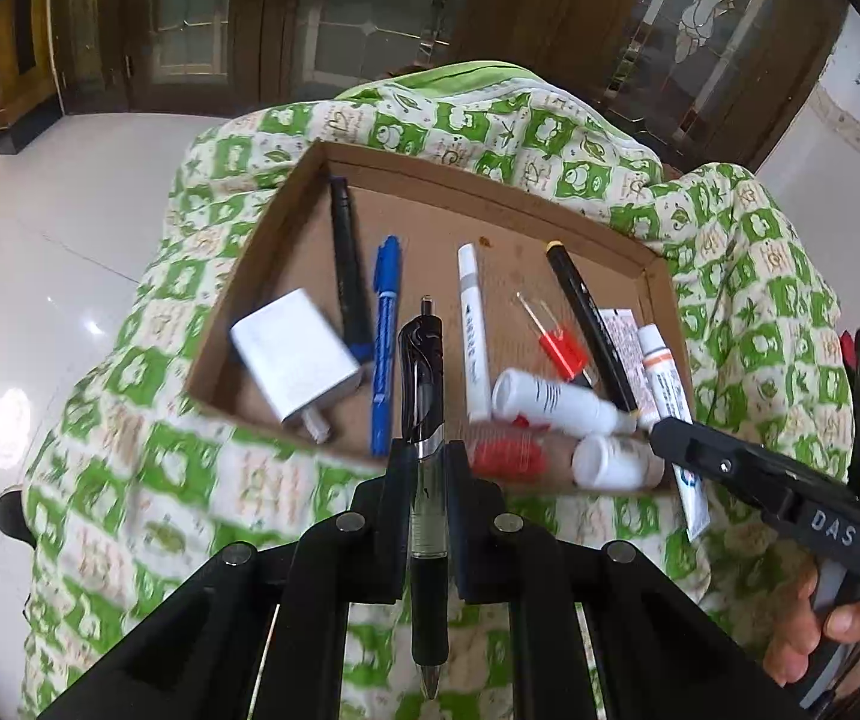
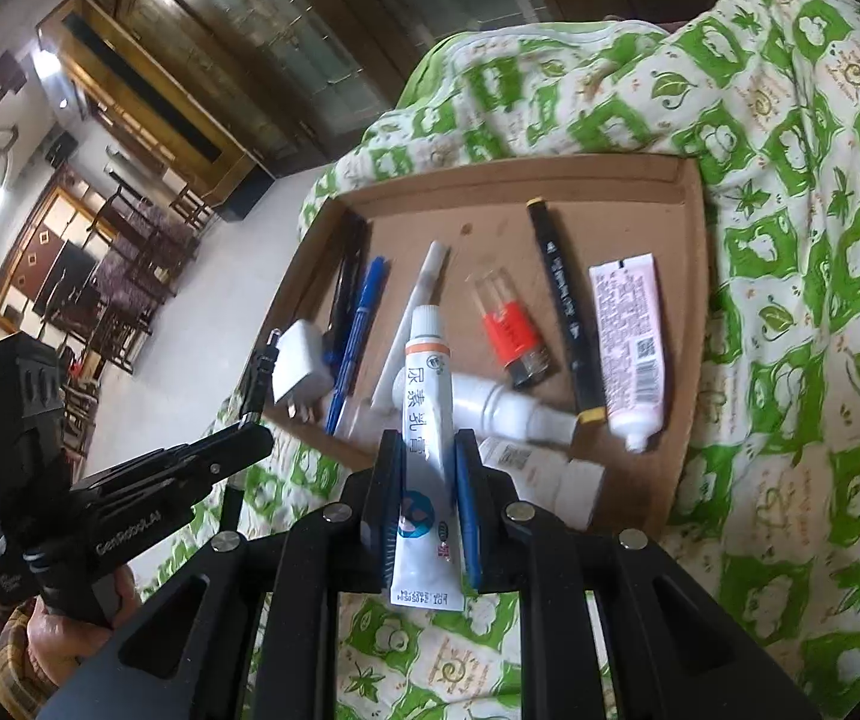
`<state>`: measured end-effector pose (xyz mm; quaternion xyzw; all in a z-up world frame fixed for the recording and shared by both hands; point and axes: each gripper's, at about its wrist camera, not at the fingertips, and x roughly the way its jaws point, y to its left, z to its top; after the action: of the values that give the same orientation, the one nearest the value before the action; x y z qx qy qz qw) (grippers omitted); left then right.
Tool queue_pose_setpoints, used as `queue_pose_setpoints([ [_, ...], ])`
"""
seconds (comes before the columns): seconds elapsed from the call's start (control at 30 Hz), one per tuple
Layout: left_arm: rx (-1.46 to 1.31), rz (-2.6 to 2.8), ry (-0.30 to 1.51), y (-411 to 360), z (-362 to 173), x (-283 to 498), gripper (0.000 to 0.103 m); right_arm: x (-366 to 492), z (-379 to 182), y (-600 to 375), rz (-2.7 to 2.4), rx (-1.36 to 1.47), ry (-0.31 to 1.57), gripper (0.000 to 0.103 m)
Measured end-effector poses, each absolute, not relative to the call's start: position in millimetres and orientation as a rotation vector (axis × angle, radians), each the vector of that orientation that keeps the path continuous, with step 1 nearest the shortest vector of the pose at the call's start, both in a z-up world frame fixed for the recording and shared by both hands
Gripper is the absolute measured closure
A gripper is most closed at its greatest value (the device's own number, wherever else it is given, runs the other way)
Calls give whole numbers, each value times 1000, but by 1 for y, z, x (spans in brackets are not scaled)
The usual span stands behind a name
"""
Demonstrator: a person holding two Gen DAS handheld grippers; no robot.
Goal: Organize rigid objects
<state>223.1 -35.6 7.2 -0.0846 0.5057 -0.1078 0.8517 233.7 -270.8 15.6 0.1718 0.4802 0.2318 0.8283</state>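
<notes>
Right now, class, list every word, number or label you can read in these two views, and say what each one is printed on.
"DAS": on the right hand-held gripper, seen from the left wrist.
"GenRobot.AI": on the left hand-held gripper, seen from the right wrist.
"尿素乳膏": on the white ointment tube held by the right gripper.
Date stamp on that tube's crimped end: too small to read.
Pink tube: print and barcode too blurred to read.
Black marker: lettering too small to read.

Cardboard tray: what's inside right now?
The cardboard tray holds a white charger, blue marker, orange lighter, black marker, pink tube, white bottles. Items beneath are hidden.
</notes>
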Motion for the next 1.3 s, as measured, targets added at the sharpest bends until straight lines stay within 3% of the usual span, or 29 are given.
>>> queue_pose_setpoints([
  [0.83, -135, -242, 1142, -54, -33, 320, 93, 338, -26, -250, 489, 530, 1167, 87],
  [1.3, -71, -234, 1139, -63, -43, 337, 93, 349, -29, -245, 393, 405, 1134, 87],
])
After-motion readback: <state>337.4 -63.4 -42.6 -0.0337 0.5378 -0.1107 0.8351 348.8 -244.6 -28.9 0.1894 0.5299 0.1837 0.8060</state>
